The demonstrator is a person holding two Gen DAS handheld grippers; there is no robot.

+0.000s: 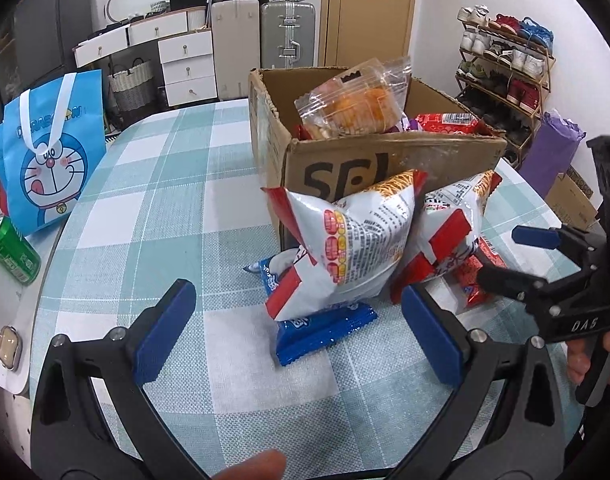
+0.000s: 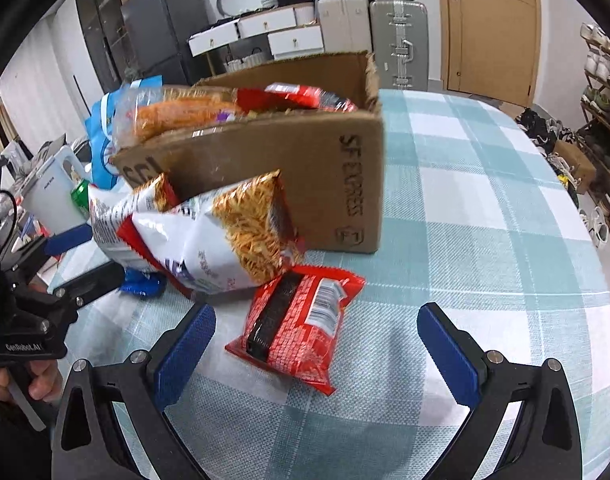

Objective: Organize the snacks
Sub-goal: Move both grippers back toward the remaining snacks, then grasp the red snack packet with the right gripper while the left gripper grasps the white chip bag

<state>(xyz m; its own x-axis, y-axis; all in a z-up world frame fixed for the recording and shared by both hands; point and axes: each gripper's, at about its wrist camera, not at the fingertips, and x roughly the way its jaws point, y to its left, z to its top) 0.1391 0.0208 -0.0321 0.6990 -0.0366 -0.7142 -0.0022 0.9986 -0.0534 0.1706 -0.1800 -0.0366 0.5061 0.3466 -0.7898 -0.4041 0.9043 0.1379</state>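
Both tongs hang wide open over the checked tablecloth [image 1: 153, 208], each holding nothing. The left gripper [image 1: 297, 334] has its blue pads spread either side of a blue snack packet [image 1: 325, 330] lying flat on the cloth at its 12 o'clock; a white-and-red noodle-snack bag [image 1: 357, 240] stands on top of that packet, leaning against the cardboard box [image 1: 425, 160]. A second white-and-red bag [image 1: 453, 236] leans just beside it at 1 o'clock. The right gripper [image 2: 315, 350] is spread around a red packet [image 2: 301, 324] that lies flat on the cloth between its pads. Beyond, the open box is piled with snacks, a clear-wrapped pastry pack [image 1: 357, 100] topping the heap. At the left gripper's 10 o'clock stand a blue cartoon tote bag [image 1: 53, 152] and a green can [image 1: 13, 250].
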